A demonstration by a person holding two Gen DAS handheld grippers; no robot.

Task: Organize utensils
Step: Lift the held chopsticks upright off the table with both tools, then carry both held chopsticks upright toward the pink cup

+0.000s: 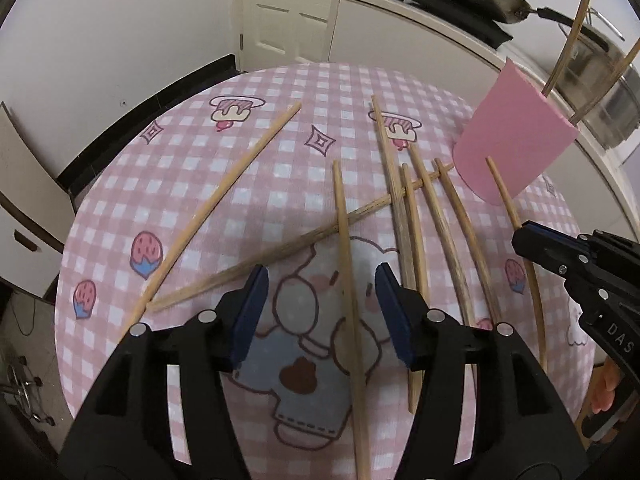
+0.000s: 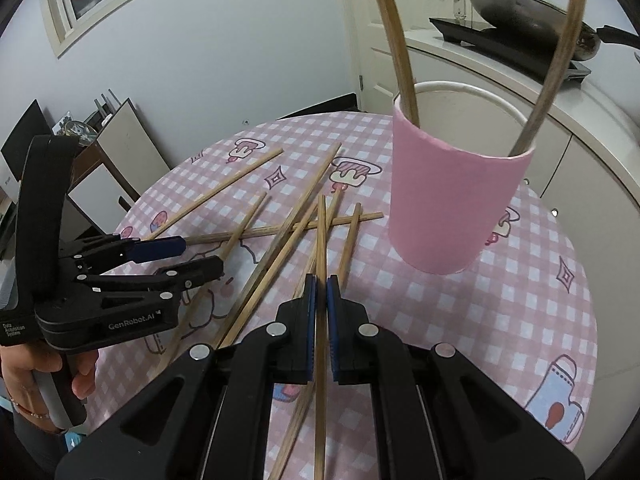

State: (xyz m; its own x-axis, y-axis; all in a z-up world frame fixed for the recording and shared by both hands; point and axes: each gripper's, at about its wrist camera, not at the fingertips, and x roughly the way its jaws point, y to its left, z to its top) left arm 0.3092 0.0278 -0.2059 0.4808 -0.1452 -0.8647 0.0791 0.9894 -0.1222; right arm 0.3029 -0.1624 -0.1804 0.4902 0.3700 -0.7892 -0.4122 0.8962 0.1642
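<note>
Several wooden chopsticks [image 1: 436, 216] lie scattered and crossing on the pink checked tablecloth [image 1: 200, 168]. My left gripper [image 1: 322, 280] is open just above the cloth. One chopstick [image 1: 348, 280] runs lengthwise between its blue pads, and neither pad touches it. In the right wrist view my right gripper [image 2: 320, 296] is shut on a chopstick [image 2: 320, 232] that points away along its fingers. The left gripper [image 2: 204, 255] shows there too, open at the left. A pink cup [image 2: 456, 200] stands upright at the back right, also seen in the left wrist view [image 1: 516, 140], with two chopsticks [image 2: 396, 40] standing in it.
A white counter [image 2: 500, 64] runs behind the round table, holding a wok [image 2: 520, 8] on a black cooktop and a steel pot [image 1: 600, 92]. A person's hand [image 2: 80, 376] grips the left gripper's handle. The table edge [image 1: 68, 240] curves close on the left, with furniture beyond.
</note>
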